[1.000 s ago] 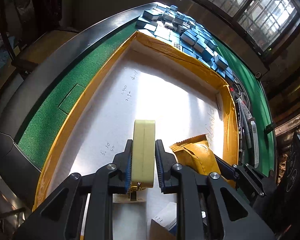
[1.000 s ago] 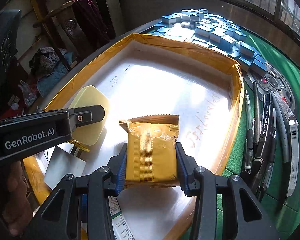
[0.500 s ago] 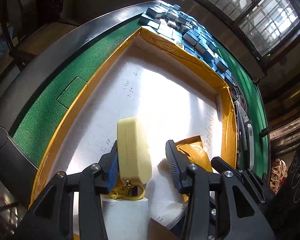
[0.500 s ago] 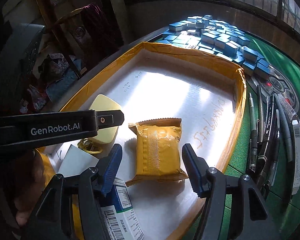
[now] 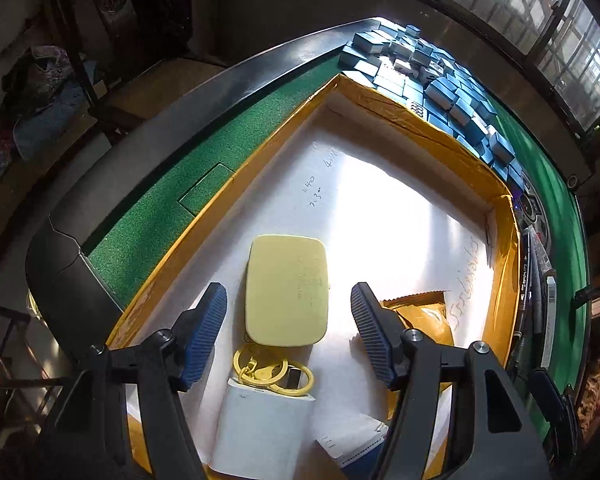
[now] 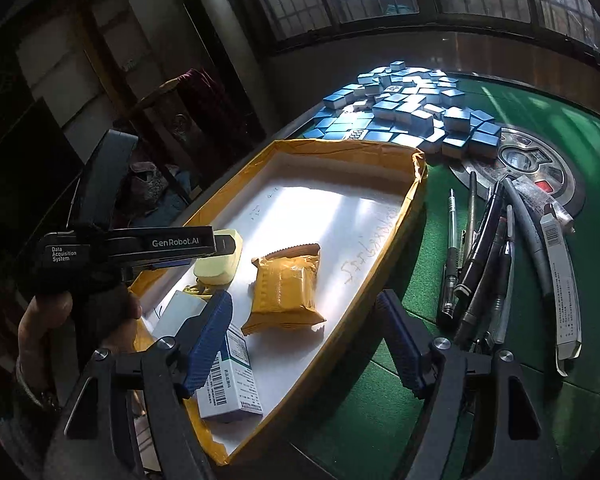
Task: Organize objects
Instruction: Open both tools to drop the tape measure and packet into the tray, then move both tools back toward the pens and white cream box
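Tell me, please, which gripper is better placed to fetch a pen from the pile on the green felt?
The right gripper: its opening jaws hold nothing, and the pens lie just beside it, outside the tray. The left gripper hangs over the yellow case, across the tray.

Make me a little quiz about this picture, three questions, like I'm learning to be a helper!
1. True or false: the yellow case lies flat inside the tray.
2. Where are the pens? A) in the tray B) on the green felt beside the tray C) on the blue tiles
3. Fill in: the orange snack packet lies free in the tray; the right gripper is ____ it.

Key
1. True
2. B
3. not holding: its fingers are opening with nothing between them.
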Motion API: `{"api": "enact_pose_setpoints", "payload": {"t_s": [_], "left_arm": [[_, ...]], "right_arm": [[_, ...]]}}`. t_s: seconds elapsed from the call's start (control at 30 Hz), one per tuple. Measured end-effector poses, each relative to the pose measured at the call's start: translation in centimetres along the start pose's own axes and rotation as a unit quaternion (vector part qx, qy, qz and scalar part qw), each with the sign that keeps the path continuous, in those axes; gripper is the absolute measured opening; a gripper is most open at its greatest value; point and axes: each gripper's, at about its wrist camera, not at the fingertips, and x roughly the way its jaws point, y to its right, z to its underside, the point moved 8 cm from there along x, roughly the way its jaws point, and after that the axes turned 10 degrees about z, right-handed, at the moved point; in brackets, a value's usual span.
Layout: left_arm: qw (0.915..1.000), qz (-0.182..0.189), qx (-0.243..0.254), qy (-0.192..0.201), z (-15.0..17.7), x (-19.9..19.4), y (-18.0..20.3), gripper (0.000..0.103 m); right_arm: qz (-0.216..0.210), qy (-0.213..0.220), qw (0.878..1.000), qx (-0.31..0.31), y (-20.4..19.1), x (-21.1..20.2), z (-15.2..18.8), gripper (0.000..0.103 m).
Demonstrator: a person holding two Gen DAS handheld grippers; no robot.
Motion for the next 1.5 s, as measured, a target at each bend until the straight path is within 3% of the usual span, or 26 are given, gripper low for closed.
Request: {"api": "enact_pose_setpoints", "payload": {"t_s": [0.17,0.3,0.6,0.8,1.5], "left_arm": [[0.9997,0.002,-0.025,0.002,0.6,-0.4,0.6,0.064],[0.9992,0.019,-0.013,0.034,0.9,-1.9,3.0,0.064],[0.9918,0.101,0.077,0.018,3.6,-2.6,11.1,0.064],[0.9840,0.126,0.126,0.002,5.4,-2.4,14.5,0.064],[0.9732,0.140,0.180,-0.029,8.3,-1.3,17.3,0.064]], "right_arm": [[0.002,-0.002,1.000,0.027,2.8,-0.5,0.8,0.070],[0.016,-0.011,0.999,0.043,5.0,-0.4,1.7,0.070],[0.047,-0.034,0.993,0.100,10.0,-0.4,4.5,0.069],[0.072,-0.050,0.990,0.115,12.5,-0.3,6.3,0.069],[0.066,-0.044,0.989,0.126,13.3,-0.8,6.3,0.067]]}}
